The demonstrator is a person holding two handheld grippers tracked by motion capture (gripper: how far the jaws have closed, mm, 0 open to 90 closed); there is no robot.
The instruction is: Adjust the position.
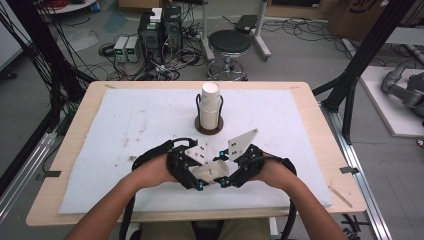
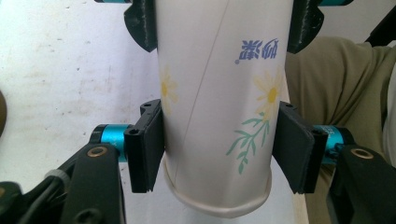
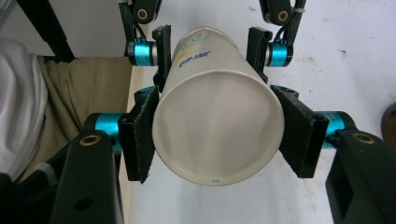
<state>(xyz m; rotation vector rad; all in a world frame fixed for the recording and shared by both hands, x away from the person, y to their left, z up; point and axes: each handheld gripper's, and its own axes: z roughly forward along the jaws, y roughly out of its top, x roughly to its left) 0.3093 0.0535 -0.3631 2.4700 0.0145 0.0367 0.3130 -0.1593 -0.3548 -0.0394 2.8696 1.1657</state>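
Note:
A white paper cup (image 1: 210, 171) printed with yellow flowers lies level above the near middle of the white mat, held between both grippers. My left gripper (image 1: 197, 178) is shut on it: in the left gripper view its pads (image 2: 149, 144) press the cup's (image 2: 215, 116) sides just behind the rolled rim. My right gripper (image 1: 227, 178) is shut on the other end. In the right gripper view its pads (image 3: 142, 140) squeeze the cup (image 3: 217, 126), whose base faces the camera. A stack of paper cups (image 1: 210, 102) stands upright in a black holder on a brown base, beyond the grippers.
The white mat (image 1: 125, 135) covers most of the wooden table (image 1: 75, 145). Behind the table are a black stool (image 1: 229, 45), electronics boxes (image 1: 160, 30) and cables on the floor. Black frame posts (image 1: 350, 95) stand at the right.

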